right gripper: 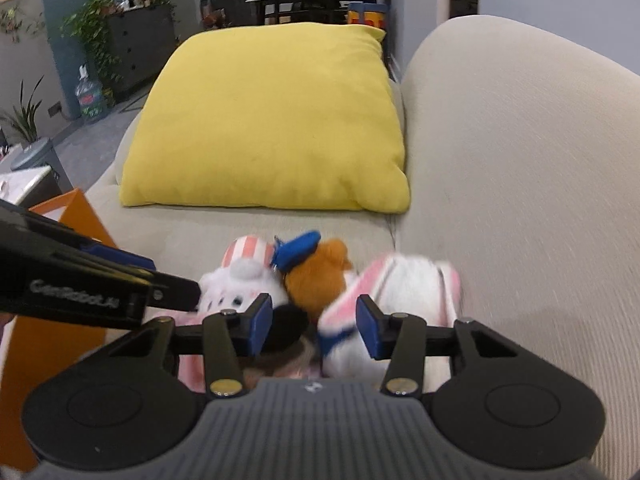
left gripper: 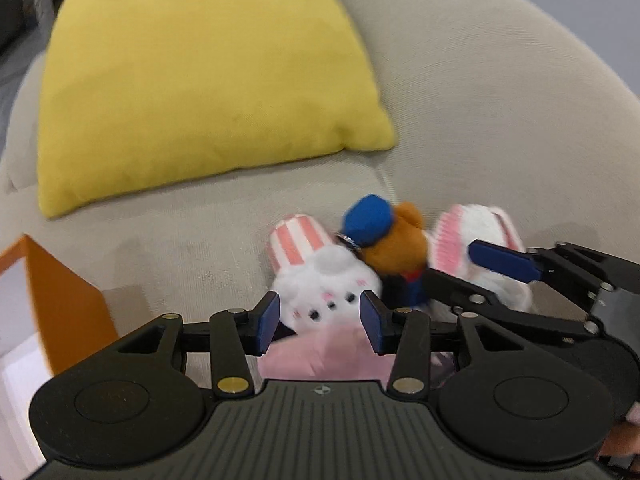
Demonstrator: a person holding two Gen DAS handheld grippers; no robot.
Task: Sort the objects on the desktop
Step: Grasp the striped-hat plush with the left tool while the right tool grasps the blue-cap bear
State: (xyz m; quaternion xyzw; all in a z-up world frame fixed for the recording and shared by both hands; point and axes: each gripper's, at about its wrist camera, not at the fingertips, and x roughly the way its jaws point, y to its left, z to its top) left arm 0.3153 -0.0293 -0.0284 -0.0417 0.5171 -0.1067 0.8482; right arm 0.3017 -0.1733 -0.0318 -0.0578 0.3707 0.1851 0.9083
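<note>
Left tool (left gripper: 320, 316): clenched on white plush rabbit with pink-striped hat (left gripper: 320, 284).
Right tool (right gripper: 312, 326): grasping second white-and-pink plush rabbit (right gripper: 400, 284).
Location: both on beige fabric sofa (right gripper: 520, 160), flanking brown plush bear in blue cap (right gripper: 316, 276).

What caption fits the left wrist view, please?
Left gripper grips a white bunny toy on a sofa, near a yellow pillow.

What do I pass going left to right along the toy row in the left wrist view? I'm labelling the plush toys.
Orange cardboard box → white plush bunny with pink-striped hat → brown plush bear with blue cap → second white plush toy with pink stripes.
</note>
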